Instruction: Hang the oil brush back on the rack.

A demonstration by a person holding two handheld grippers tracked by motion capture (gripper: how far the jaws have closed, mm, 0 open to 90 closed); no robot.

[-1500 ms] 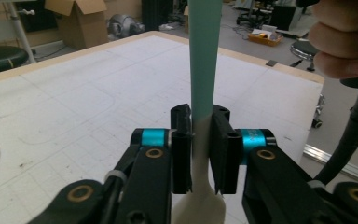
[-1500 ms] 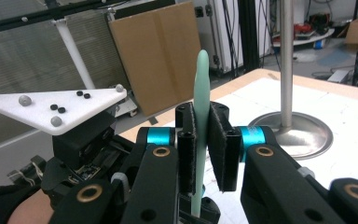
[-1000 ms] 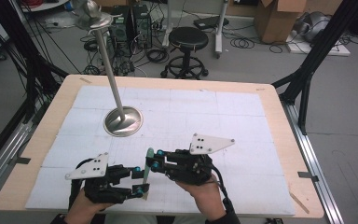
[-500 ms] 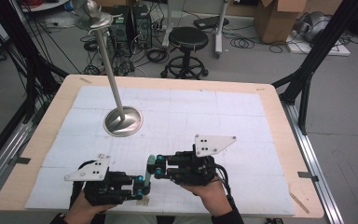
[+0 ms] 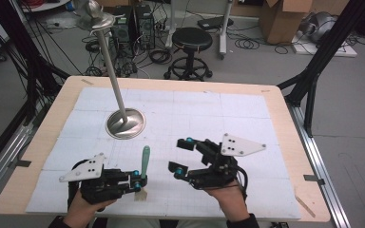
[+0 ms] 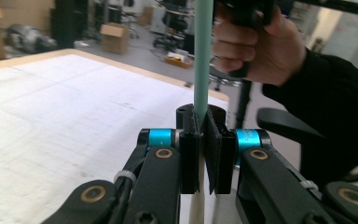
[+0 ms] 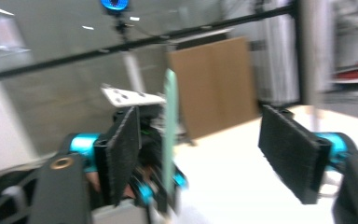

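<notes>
Wooden table [image 5: 285,102], covered by white gridded paper, stands in a cluttered workshop. At ten o'clock a steel stand [image 5: 125,123] is seen, one only, its rod leaning away. At seven o'clock the left gripper [image 5: 137,180] is pinched on a green-handled tool [image 5: 145,161], held upright with its pale tip down at the paper; a second ago the two grippers were close together and no handle stood up. At five o'clock the right gripper [image 5: 182,156] is now spread wide and apart, so a handover to the left seems completed. Two grippers and one tool are counted.
</notes>
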